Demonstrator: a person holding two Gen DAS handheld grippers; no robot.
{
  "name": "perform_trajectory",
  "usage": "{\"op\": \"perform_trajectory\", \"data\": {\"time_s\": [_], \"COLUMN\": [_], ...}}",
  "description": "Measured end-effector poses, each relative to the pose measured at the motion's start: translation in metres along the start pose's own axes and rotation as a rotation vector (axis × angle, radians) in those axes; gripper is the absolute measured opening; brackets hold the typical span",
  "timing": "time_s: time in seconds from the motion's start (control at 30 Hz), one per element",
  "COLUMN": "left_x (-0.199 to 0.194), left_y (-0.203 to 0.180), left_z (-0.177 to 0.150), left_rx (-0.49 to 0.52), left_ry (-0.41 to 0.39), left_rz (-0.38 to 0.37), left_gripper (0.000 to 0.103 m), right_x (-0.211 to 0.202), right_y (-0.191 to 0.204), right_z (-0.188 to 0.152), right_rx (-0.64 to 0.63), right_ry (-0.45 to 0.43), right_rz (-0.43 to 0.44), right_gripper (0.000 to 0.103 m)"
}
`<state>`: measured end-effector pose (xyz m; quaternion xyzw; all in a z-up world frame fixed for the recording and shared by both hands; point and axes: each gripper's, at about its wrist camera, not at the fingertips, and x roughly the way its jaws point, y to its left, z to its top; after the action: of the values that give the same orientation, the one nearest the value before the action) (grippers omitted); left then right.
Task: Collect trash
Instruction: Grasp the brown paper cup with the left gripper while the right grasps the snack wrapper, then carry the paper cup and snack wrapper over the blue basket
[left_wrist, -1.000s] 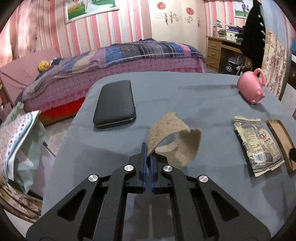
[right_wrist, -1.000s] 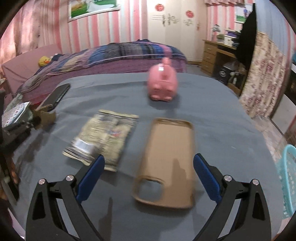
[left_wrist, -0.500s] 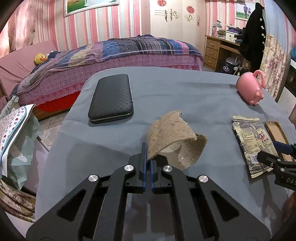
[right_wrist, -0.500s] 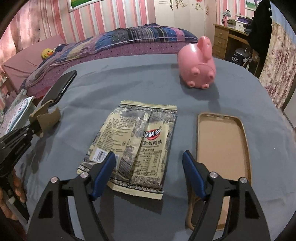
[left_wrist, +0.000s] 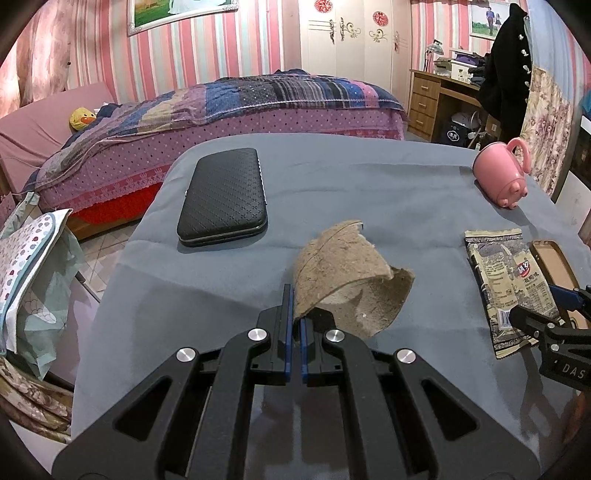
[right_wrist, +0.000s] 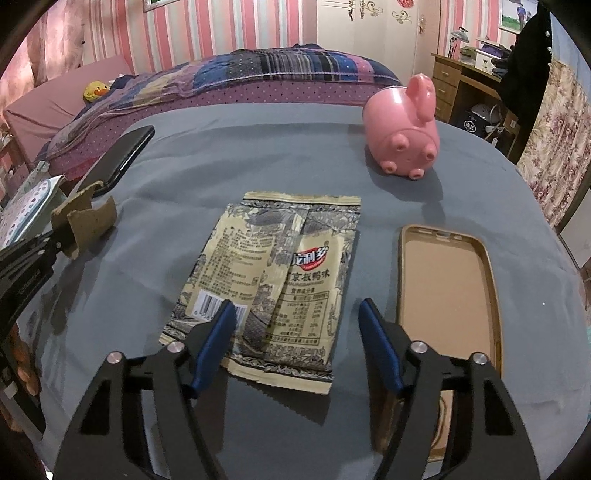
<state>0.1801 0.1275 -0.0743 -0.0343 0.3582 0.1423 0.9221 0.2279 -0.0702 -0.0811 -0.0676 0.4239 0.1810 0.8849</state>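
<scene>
Your counter (right_wrist: 221, 155) is covered in grey-blue cloth and fills both views. The bed (left_wrist: 258, 99) with the patchwork quilt sits beyond it at 12 o'clock.

On the counter, big to small:
- Black textured case (left_wrist: 223, 199), flat, 11 o'clock in the left wrist view, well apart from everything else.
- Tan phone case (right_wrist: 448, 291), open side up, 3 o'clock in the right wrist view, just beside the wrapper. Its near end is hidden behind your right-hand finger.
- Snack wrapper (right_wrist: 273, 269), flat, printed side up, dead centre in the right wrist view. That's the trash on this side.
- Brown cardboard scrap (left_wrist: 343, 280), curled and torn, centre of the left wrist view.
- Pink pig-shaped mug (right_wrist: 402, 136), tipped on its side at 1 o'clock, feet toward you, clear of the wrapper.

Left gripper (left_wrist: 294, 325): jaws clamped on the near edge of the cardboard scrap. Can't tell whether the far edge touches the cloth.

Right gripper (right_wrist: 299, 339): jaws have just been closing and are part open, straddling the wrapper's near edge. Left pad overlaps the barcode corner; right pad sits in the gap between wrapper and phone case. Can't tell if either tip touches the wrapper.

Lower left in the right wrist view, fingers of your hand (right_wrist: 22, 365) are partly cut off by the frame.
</scene>
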Motion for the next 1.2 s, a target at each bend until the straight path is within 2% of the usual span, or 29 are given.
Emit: {"op": "perform_trajectory", "data": {"time_s": [0.03, 0.1, 0.27, 0.37, 0.6, 0.63, 0.67, 0.97, 1.07, 1.2], "left_x": [0.0, -0.001, -0.001, -0.002, -0.002, -0.002, -0.002, -0.002, -0.011, -0.027], "left_y": [0.0, -0.001, -0.004, -0.005, -0.009, -0.009, -0.009, -0.015, -0.017, -0.024], "left_z": [0.0, 0.0, 0.0, 0.0, 0.0, 0.0, 0.0, 0.0, -0.001, -0.006], "left_rx": [0.002, 0.007, 0.01, 0.015, 0.03, 0.031, 0.032, 0.059, 0.074, 0.078], "left_ry": [0.0, 0.0, -0.002, -0.003, -0.002, -0.003, -0.004, -0.007, -0.028, -0.04], "left_rz": [0.002, 0.007, 0.017, 0.023, 0.039, 0.041, 0.043, 0.08, 0.095, 0.075], "left_gripper": [0.001, 0.001, 0.001, 0.001, 0.001, 0.001, 0.001, 0.001, 0.001, 0.001], "right_x": [0.0, -0.002, -0.007, -0.016, -0.036, -0.039, -0.042, -0.065, -0.073, -0.085], "right_y": [0.001, 0.003, 0.014, 0.013, 0.009, 0.008, 0.006, -0.022, -0.028, -0.047], "right_z": [0.0, -0.001, -0.005, -0.008, -0.019, -0.021, -0.023, -0.037, -0.041, -0.045], "right_rx": [-0.002, -0.011, -0.056, -0.053, -0.017, -0.012, -0.005, 0.054, 0.046, 0.065], "right_ry": [-0.002, -0.01, -0.034, -0.066, -0.13, -0.136, -0.142, -0.163, -0.17, -0.185], "right_rz": [0.002, 0.006, -0.024, -0.009, 0.036, 0.041, 0.047, 0.08, 0.068, 0.056], "right_gripper": [0.059, 0.047, 0.036, 0.024, 0.016, 0.008, 0.005, 0.006, 0.006, 0.006]}}
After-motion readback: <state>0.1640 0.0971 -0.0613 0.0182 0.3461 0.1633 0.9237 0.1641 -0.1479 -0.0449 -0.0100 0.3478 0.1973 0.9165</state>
